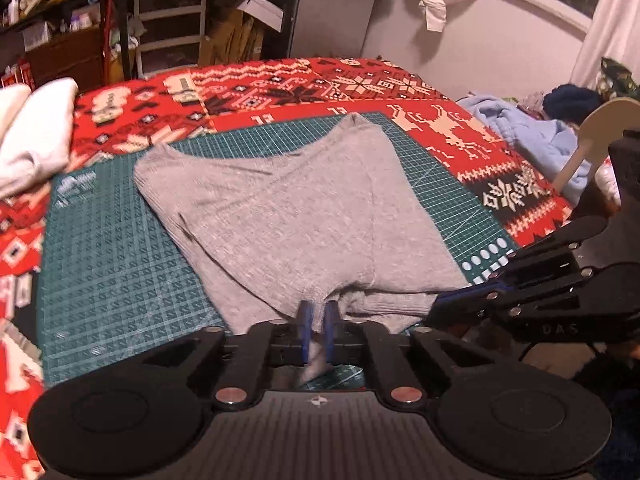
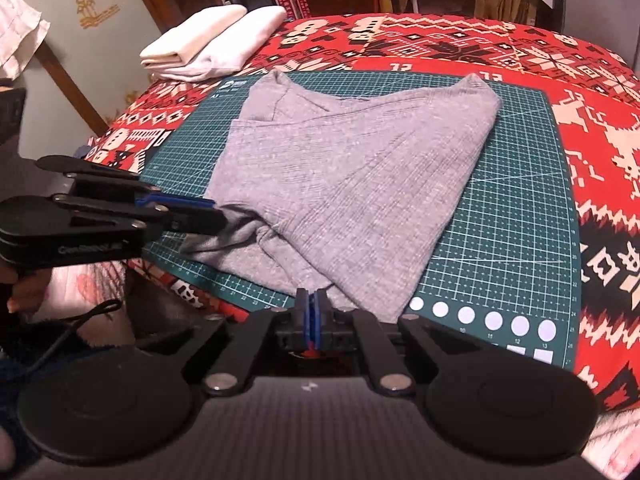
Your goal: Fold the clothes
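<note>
A grey ribbed garment (image 1: 296,216) lies partly folded on a green cutting mat (image 1: 112,264). Its near edge is lifted and bunched. My left gripper (image 1: 315,320) is shut on that near edge, with grey cloth hanging between the blue fingertips. In the right wrist view the same garment (image 2: 352,184) spreads across the mat (image 2: 508,216). My right gripper (image 2: 313,308) is shut on its near corner. The left gripper (image 2: 218,216) comes in from the left there and pinches a bunched fold. The right gripper (image 1: 480,296) shows at the right in the left wrist view.
A red patterned blanket (image 2: 440,40) covers the bed under the mat. Folded white cloths (image 2: 212,40) sit at the far left corner. A light blue garment pile (image 1: 532,132) lies at the right side. Shelves and boxes stand behind the bed.
</note>
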`<state>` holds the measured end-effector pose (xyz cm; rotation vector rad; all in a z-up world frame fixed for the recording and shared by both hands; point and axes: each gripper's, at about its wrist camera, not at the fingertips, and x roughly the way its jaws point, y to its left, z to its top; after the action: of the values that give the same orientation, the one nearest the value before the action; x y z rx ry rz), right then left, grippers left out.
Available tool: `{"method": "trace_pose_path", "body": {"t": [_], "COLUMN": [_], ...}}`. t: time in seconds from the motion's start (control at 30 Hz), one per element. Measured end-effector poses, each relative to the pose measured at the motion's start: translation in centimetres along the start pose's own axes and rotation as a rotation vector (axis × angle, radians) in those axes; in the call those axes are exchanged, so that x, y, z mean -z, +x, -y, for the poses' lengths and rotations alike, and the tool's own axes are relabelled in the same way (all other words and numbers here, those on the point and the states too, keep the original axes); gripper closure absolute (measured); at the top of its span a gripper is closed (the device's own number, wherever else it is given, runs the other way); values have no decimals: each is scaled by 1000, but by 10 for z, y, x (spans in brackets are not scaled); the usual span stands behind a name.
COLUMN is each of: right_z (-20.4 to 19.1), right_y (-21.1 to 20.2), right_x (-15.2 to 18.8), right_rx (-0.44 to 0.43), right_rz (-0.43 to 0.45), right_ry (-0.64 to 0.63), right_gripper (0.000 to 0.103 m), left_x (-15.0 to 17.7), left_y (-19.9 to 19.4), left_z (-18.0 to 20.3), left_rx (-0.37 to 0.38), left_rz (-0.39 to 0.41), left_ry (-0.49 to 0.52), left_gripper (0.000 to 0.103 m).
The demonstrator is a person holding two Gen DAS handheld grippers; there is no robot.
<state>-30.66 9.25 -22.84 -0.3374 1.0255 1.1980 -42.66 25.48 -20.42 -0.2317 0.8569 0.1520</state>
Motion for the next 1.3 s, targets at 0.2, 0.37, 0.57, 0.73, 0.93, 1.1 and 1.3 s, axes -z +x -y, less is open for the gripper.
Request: {"method": "trace_pose_path", "body": {"t": [0.2, 0.37, 0.57, 0.73, 0.93, 1.1, 1.3], "right_z": [-2, -9, -32, -37, -25, 4, 22], "right_y": [-5, 9, 44, 52, 19, 9, 11], "right_x": [-12, -38, -48, -36, -38, -36, -14], "right_rx": [-55, -114, -162, -188, -168, -36, -1], "right_rz": [55, 105, 40, 14, 68, 69, 20], "right_ry": [10, 10, -37, -37, -12, 60, 121], "right_gripper": [101, 100, 100, 101, 100, 100, 103], "left_x": [1, 6, 9, 8, -7, -14, -3], "left_y": [-5, 8, 0, -14, -8, 20, 33], "left_z": [8, 6, -3, -38, -43, -37, -38], "left_rx": [-46, -32, -31, 105, 211, 250, 230], "left_rz": [-44, -79, -72, -21, 46, 8, -31], "left_ry": [102, 77, 22, -227, -293, -300, -326], "left_gripper": [99, 99, 99, 99, 99, 99, 98]}}
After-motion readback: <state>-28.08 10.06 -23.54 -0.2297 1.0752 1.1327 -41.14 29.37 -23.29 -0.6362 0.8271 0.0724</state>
